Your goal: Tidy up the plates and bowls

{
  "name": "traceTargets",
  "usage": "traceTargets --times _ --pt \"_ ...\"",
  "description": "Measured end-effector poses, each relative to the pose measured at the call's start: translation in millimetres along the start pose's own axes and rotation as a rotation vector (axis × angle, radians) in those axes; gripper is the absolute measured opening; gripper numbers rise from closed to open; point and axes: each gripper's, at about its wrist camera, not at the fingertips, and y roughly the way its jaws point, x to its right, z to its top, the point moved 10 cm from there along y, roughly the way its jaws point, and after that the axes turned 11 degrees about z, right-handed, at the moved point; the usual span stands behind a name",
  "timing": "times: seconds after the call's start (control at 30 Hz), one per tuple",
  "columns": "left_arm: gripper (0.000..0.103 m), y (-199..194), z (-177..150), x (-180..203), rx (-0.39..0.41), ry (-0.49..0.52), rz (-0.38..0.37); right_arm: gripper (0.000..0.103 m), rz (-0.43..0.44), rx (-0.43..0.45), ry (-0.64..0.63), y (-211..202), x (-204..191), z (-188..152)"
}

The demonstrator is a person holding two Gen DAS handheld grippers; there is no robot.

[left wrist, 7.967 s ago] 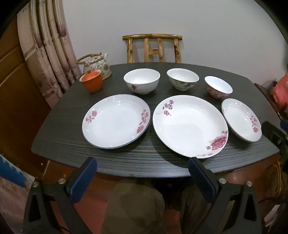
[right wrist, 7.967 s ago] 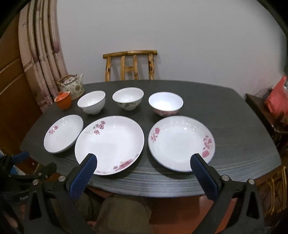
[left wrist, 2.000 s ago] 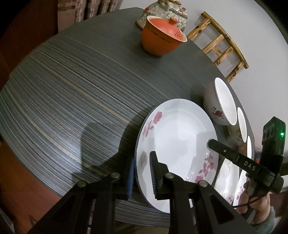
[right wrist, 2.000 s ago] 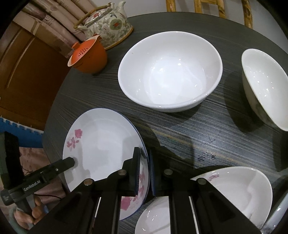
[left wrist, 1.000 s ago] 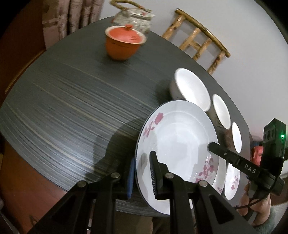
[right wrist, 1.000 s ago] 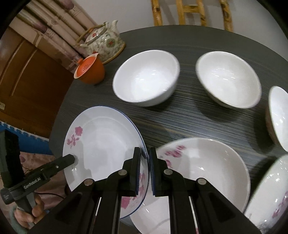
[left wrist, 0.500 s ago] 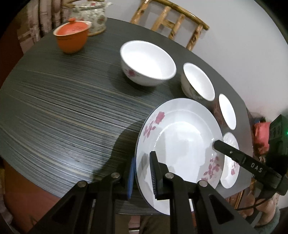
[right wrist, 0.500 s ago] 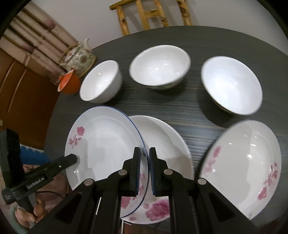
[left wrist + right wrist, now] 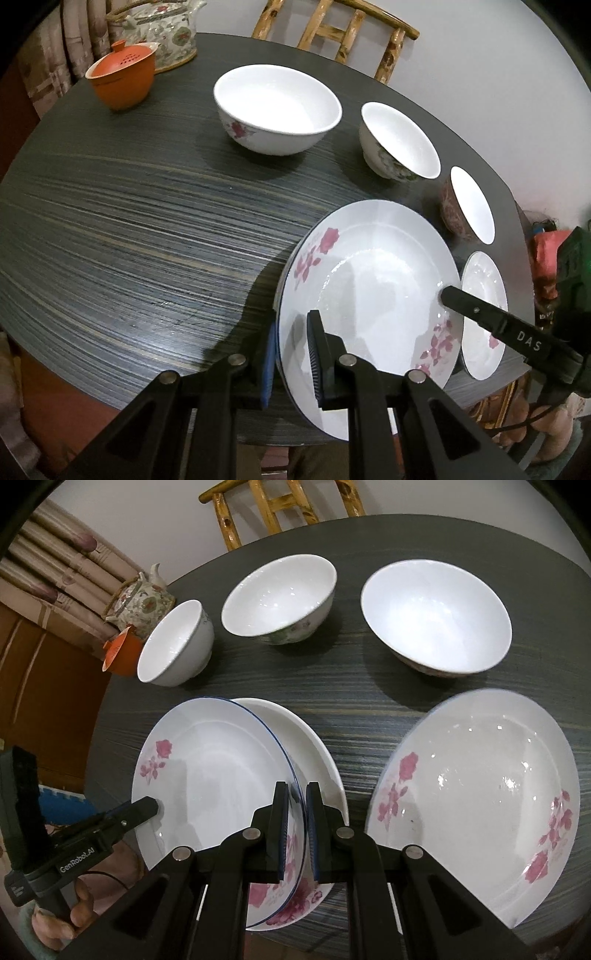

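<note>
The left gripper and the right gripper each pinched one edge of the same plate, one on each side. Both were clamped tight on its rim.

A second earlier this plate was held nearer the left end of the table, close to the orange cup. Since then it was carried sideways across the table. Now it hung just over the big plate in the middle, with that plate's rim peeking out from under it.

The small plate and the three bowls had not moved.

It looked like the first stacking step was almost done. The plate seemed ready to go down onto the big plate, then be let go.
</note>
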Motion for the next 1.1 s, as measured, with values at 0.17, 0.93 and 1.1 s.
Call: traceTargets --times 0.17,0.93,1.1 --pt "0.016 0 -2 3 0.013 0.018 0.02 0.011 -0.008 -0.007 0.016 2 11 -6" --pt "0.016 6 -3 5 0.019 0.051 0.054 0.022 -0.065 -0.003 -0.042 4 1 -6" --pt "0.016 7 -4 8 0.031 0.075 0.08 0.024 -0.094 -0.01 -0.071 3 -2 -7"
